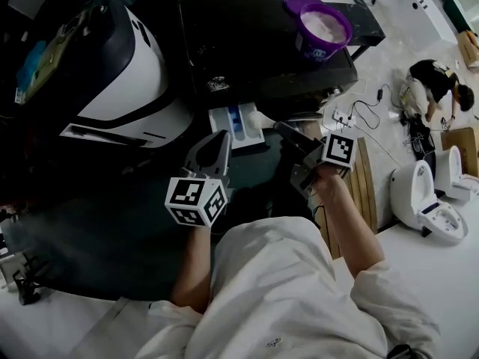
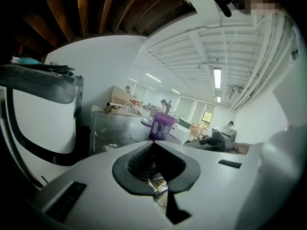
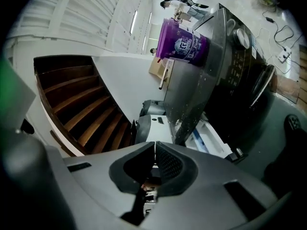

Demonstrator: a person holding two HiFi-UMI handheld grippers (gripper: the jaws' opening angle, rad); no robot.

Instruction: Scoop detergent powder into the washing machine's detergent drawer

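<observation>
A purple detergent tub (image 1: 323, 28) full of white powder stands open on the black washing machine top (image 1: 262, 51), its lid (image 1: 298, 2) beside it. The white detergent drawer (image 1: 233, 123) with a blue compartment is pulled out below. My left gripper (image 1: 222, 137) hovers just short of the drawer's left end, jaws shut on nothing. My right gripper (image 1: 279, 129) is by the drawer's right end, also shut and holding nothing. The left gripper view shows its closed gripper (image 2: 153, 143) pointing at the tub (image 2: 162, 126). The right gripper (image 3: 155, 144) faces the drawer (image 3: 211, 140) and tub (image 3: 184, 44).
A large white and black appliance (image 1: 112, 73) stands to the left of the washing machine. To the right are wooden slats (image 1: 367, 178), cables (image 1: 359, 114), white toilets (image 1: 434, 193) and a crouching person (image 1: 434, 81).
</observation>
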